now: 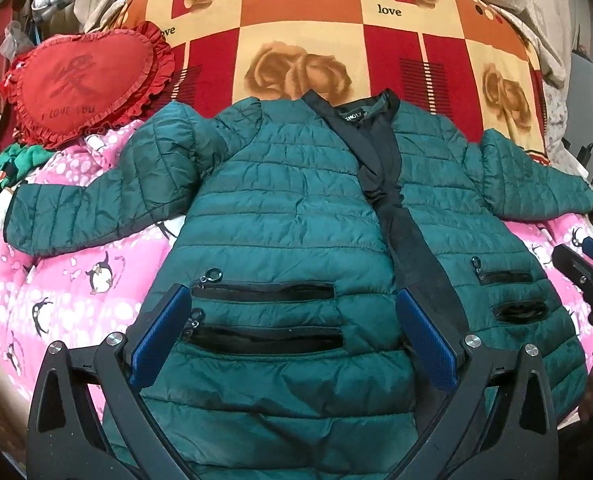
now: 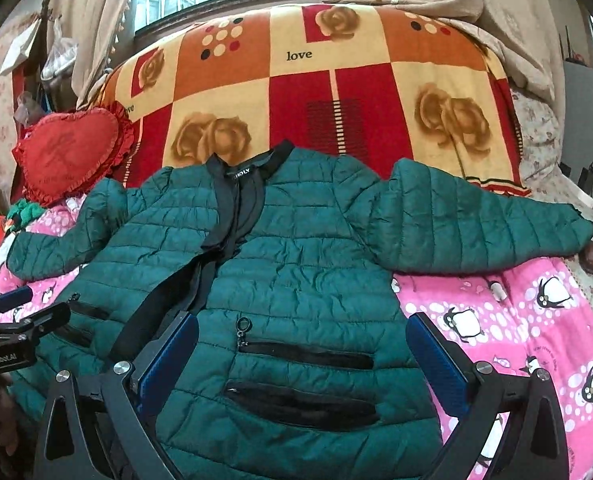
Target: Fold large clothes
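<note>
Both claws spread, the left gripper (image 1: 292,328) and right gripper (image 2: 302,354) hover, probably untouching, over the green quilted jacket (image 1: 296,200); pinch each sleeve cuff at the bed's side edges, then fold inward.

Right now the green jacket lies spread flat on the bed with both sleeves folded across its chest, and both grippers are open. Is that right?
Not quite. The green jacket lies flat, and the left gripper and right gripper are open, but both sleeves stretch outward, unfolded. The right wrist view shows it.

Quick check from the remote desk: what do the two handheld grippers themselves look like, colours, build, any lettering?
Both match: the left gripper and right gripper have black angular linkage arms with silver round pivot bolts, and flat fingers faced with blue textured pads. In the right wrist view the left unit's body reads "GenRobot.AI" in white. No cables visible.
</note>
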A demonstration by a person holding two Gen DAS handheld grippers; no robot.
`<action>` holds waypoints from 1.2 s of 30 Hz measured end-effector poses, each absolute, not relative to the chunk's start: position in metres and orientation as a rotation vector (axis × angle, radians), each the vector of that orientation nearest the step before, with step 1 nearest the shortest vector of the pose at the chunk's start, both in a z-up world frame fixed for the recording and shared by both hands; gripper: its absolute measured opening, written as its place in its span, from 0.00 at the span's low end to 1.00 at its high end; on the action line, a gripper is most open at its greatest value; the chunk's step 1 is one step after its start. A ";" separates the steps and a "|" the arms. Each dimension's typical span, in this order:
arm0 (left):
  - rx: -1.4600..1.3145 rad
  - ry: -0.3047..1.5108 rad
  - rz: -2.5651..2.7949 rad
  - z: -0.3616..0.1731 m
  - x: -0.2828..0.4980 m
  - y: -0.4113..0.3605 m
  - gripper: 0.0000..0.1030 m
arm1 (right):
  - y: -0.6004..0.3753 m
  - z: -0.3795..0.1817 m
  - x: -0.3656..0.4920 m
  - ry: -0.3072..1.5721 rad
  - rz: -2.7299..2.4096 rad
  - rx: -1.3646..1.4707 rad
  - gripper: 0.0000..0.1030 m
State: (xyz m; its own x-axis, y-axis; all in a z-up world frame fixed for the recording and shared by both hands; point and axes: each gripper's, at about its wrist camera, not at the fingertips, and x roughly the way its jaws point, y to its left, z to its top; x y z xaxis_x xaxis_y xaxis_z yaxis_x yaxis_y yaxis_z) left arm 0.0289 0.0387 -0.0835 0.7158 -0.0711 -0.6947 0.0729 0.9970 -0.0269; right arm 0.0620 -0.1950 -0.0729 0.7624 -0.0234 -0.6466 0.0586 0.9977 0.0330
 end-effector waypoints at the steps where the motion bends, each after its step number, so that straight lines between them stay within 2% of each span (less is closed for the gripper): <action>1: 0.001 0.768 -0.081 -0.083 0.028 0.039 0.99 | -0.194 -0.074 0.063 0.704 -0.047 0.048 1.00; 36: -0.051 0.782 -0.093 -0.085 0.037 0.044 0.99 | -0.199 -0.082 0.066 0.757 -0.143 -0.003 1.00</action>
